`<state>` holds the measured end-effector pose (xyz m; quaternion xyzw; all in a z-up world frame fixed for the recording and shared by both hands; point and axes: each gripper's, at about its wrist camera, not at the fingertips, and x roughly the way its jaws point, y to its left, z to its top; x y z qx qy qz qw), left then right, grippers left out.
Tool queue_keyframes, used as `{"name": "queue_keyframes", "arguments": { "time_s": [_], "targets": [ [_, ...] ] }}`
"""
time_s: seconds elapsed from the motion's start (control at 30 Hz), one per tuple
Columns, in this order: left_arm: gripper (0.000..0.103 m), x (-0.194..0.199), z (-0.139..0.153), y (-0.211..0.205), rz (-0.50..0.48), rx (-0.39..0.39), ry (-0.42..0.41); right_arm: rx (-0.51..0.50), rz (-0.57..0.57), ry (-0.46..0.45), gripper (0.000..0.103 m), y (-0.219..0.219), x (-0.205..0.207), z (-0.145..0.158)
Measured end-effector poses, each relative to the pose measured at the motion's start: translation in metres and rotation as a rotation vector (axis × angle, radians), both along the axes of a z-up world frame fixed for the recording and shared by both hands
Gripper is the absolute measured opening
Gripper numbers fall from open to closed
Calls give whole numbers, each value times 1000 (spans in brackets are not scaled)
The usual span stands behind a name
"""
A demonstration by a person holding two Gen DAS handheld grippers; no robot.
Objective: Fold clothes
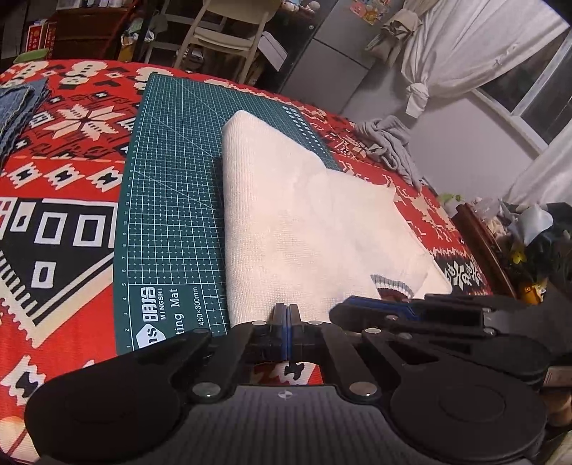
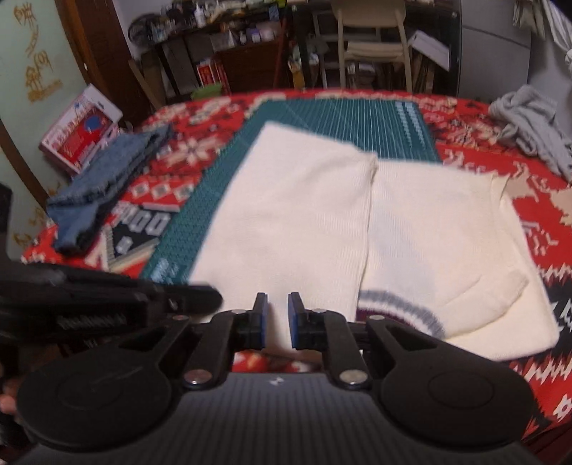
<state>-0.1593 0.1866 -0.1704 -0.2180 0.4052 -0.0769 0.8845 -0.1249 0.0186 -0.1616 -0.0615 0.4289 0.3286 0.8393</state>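
Note:
A cream knit sweater (image 1: 304, 221) (image 2: 304, 214) lies on the green cutting mat (image 1: 171, 179) (image 2: 357, 118), its left side folded over the middle. Its striped collar (image 1: 391, 286) (image 2: 397, 304) shows at the near edge. My left gripper (image 1: 287, 311) (image 2: 214, 297) is shut, with its tips at the sweater's near left edge; no cloth shows between the pads. Just right of it, my right gripper (image 2: 278, 311) (image 1: 343, 310) is open by a narrow gap over the near hem, and cream cloth is visible between its fingers.
A red patterned cloth (image 1: 71, 171) (image 2: 500, 357) covers the table. Folded blue jeans (image 1: 18, 103) (image 2: 103, 186) lie far left, and a crumpled grey garment (image 1: 389, 143) (image 2: 529, 121) far right. A chair (image 1: 221, 32) (image 2: 371, 32) stands behind the table.

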Motion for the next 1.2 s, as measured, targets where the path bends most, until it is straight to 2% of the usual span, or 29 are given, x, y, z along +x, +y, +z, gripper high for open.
{"name": "queue_keyframes", "arguments": {
  "time_s": [0.27, 0.33, 0.4, 0.53, 0.63, 0.67, 0.7, 0.73, 0.8, 0.97, 1.03, 1.2],
  "targets": [
    [3, 2, -2, 0, -14, -16, 8, -7, 1, 11, 11, -17, -7, -1],
    [2, 3, -2, -1, -18, -19, 10, -5, -4, 13, 14, -18, -8, 1],
    [2, 3, -3, -1, -19, -29, 12, -8, -8, 5, 25, -17, -7, 5],
    [13, 3, -3, 0, -21, -70, 11, -1, -19, -22, 35, -21, -6, 16],
    [15, 3, 1, -6, -25, -43, 3, -1, -43, -39, 49, -26, -3, 22],
    [17, 4, 3, -8, -25, -42, -1, 0, -54, -42, 58, -29, -1, 23],
    [24, 4, 4, -9, -25, -40, -5, -1, -64, -46, 68, -30, 0, 24],
    [32, 4, 6, -11, -24, -39, -10, -1, -78, -55, 73, -32, 1, 25],
    [39, 5, 10, -13, -19, -30, -17, 0, -104, -85, 86, -34, 0, 28],
    [49, 7, 25, -17, 16, 23, -30, -2, -121, -128, 101, -37, 0, 37],
    [62, 8, 31, -19, 30, 44, -35, 4, -126, -135, 102, -40, 2, 40],
    [76, 5, 45, -19, 65, 132, -47, -2, -157, -154, 102, -46, 9, 50]
  ]
}}
